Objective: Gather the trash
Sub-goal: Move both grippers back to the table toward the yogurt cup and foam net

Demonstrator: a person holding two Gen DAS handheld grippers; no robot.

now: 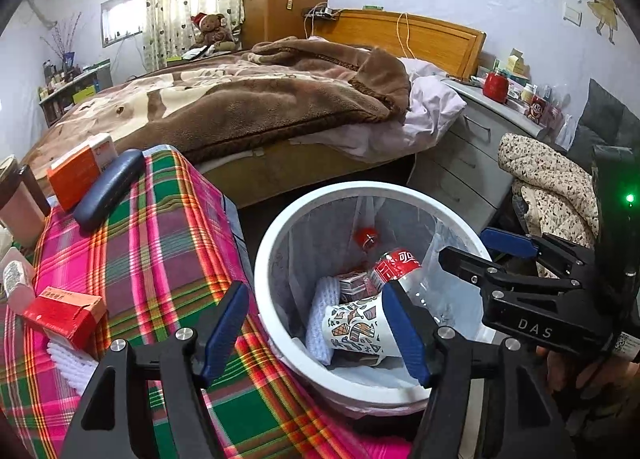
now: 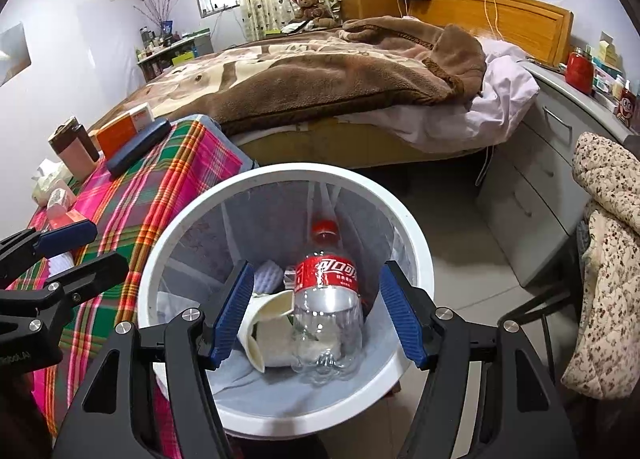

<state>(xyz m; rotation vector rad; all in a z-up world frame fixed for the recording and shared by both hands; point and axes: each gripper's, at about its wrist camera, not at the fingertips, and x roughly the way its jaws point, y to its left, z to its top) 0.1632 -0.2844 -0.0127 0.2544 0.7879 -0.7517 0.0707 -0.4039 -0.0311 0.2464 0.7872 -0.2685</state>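
Observation:
A white trash bin with a clear liner stands beside the plaid-covered table. Inside it lie a clear cola bottle with a red label, a patterned paper cup, a white foam piece and a small box. My left gripper hovers over the bin's near rim, open, with nothing between its blue pads. My right gripper is above the bin's mouth, open; the bottle shows between its fingers but lies below, untouched. On the table are a red box and something white and knitted.
An orange box, a dark case and a brown-lidded tumbler sit at the table's far end. A bed with a brown blanket lies behind the bin. Grey drawers and a quilted garment stand to the right.

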